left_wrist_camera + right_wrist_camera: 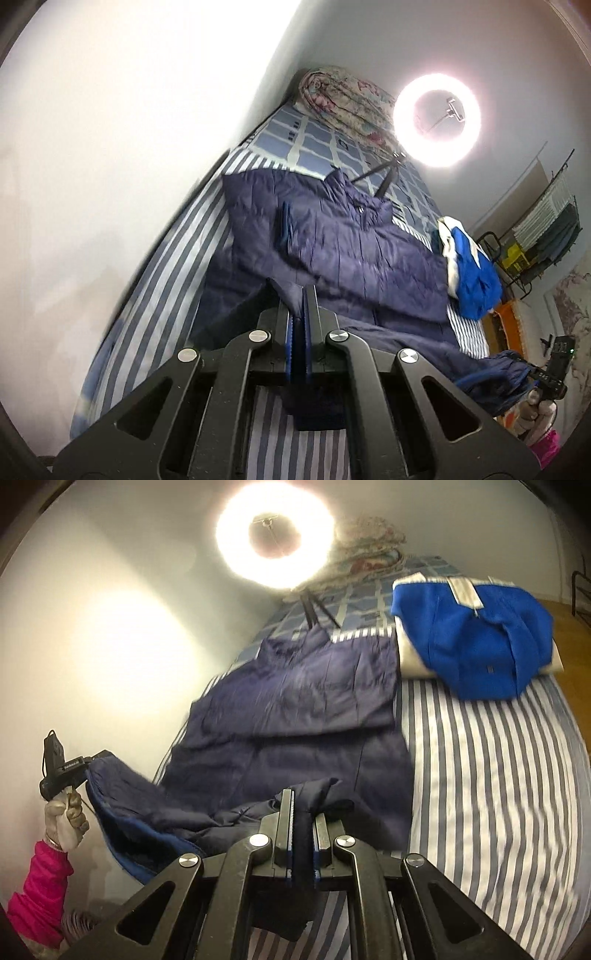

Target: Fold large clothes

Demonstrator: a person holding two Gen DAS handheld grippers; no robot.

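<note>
Two grippers, left gripper [298, 306] and right gripper [303, 812], pinch the navy jacket's [295, 709] near hem; its collar lies ahead, lengthwise up the bed [498, 775].

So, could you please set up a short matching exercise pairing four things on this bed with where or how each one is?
Things:
1. navy jacket
2. blue garment
3. ring light
4. floral quilt

States:
A. glowing on a tripod
B. bundled at the far end of the bed
C. hem pinched in both grippers
D. folded beside the jacket

Pairs: 1-C, 2-D, 3-A, 4-B
</note>
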